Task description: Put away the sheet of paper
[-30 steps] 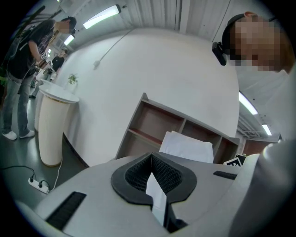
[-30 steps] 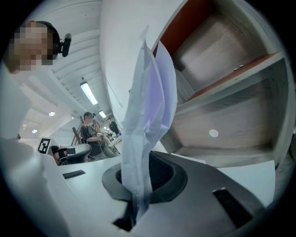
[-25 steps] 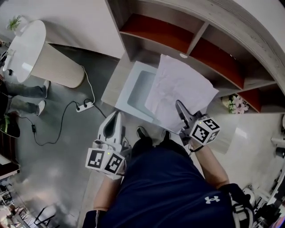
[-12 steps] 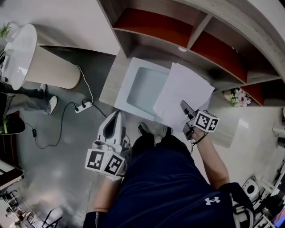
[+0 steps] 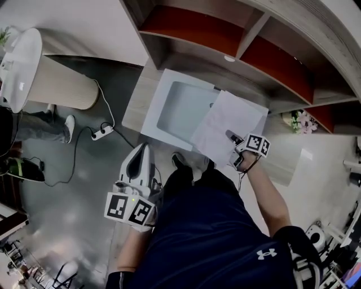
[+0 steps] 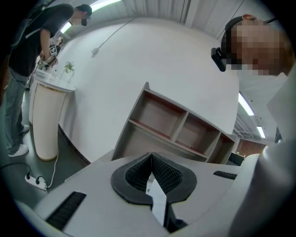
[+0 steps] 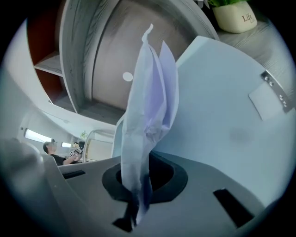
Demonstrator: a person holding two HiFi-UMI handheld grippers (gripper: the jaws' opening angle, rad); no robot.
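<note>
A white sheet of paper (image 5: 228,127) hangs over the right edge of a shallow white tray (image 5: 169,93) that stands in front of the shelf. My right gripper (image 5: 232,138) is shut on the sheet's near edge. In the right gripper view the sheet (image 7: 149,97) stands up crumpled from between the jaws of my right gripper (image 7: 138,185), with the tray's pale surface (image 7: 231,115) right behind it. My left gripper (image 5: 144,149) is held low at the left, short of the tray. In its own view my left gripper (image 6: 151,156) has its pads meeting at the tips, with nothing held.
A wooden shelf unit (image 5: 225,39) with red-backed compartments runs behind the tray. A potted plant (image 5: 299,132) stands at the right, and its pot (image 7: 233,14) shows in the right gripper view. A round white stand (image 5: 34,68), a power strip (image 5: 101,134) and a bystander's legs (image 5: 39,127) are at the left.
My right gripper has sunk toward the tray with the sheet and rolled; the sheet now looks smaller and lower over the tray's right side. The left gripper has hardly moved.
</note>
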